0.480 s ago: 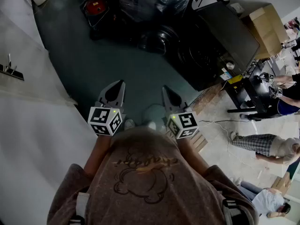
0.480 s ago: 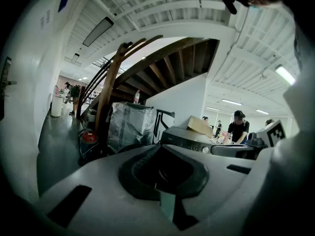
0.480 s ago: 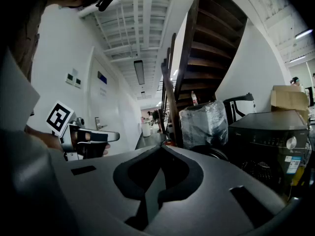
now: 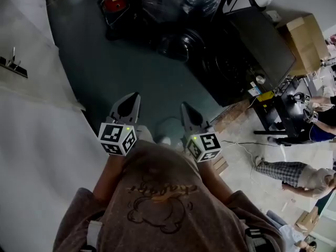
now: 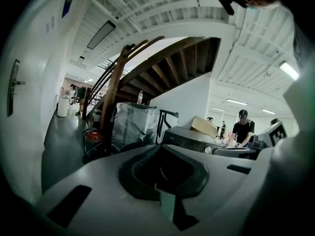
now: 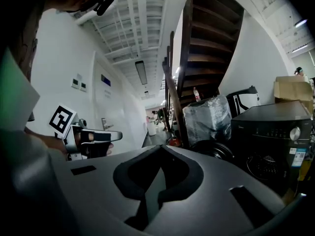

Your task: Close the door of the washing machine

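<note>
Evidently approaching: left gripper (image 4: 134,97) and right gripper (image 4: 186,108), clenched empty, hang short of the washing machine (image 4: 254,49); its open door (image 4: 181,42) needs pushing shut.

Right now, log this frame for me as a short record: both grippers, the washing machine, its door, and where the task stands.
left gripper: shut, holding nothing, over the floor
right gripper: shut, holding nothing, over the floor
washing machine: black, ahead and to the right
door: round, appears swung open to the machine's left
cardboard box: beyond the machine
task: not begun; neither gripper touches the door
</note>
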Tool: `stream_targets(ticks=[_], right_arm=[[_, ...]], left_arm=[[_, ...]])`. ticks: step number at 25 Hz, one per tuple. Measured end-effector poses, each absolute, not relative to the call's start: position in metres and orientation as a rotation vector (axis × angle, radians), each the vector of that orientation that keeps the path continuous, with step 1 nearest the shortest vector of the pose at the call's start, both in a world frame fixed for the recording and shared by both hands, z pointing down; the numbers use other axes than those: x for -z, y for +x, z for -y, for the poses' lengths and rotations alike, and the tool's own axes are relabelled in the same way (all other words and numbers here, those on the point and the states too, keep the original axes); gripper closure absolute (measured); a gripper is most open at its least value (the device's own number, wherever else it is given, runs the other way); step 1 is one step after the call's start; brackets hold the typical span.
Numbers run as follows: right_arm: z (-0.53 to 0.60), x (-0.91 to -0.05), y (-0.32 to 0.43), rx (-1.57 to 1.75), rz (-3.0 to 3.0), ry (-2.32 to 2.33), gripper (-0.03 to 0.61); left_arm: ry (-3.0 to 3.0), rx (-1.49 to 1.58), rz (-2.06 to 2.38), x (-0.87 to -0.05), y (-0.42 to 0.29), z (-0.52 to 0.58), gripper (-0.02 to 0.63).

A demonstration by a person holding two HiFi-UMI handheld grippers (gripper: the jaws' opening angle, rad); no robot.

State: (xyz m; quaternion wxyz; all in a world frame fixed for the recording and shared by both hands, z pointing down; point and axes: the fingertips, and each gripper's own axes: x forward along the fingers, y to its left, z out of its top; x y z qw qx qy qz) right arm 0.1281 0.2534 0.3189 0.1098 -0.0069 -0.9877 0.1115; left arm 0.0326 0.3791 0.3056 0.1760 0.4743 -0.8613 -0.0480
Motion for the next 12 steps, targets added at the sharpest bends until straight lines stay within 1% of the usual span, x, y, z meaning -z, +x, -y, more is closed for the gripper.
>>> stream_targets(ticks=[6, 12], right_arm=[[-0.246, -0.332, 0.129, -0.326, 2.868, -0.050, 0.578], [-0.232, -0.338, 0.108, -0.309, 2.864, -0.056, 0.578]], left_arm=[[1.292, 0.156, 2.444, -0.311, 0.037, -0.380, 0.612], [1.268, 0.178, 2.435, -0.326, 0.011, -0.367, 0.612]])
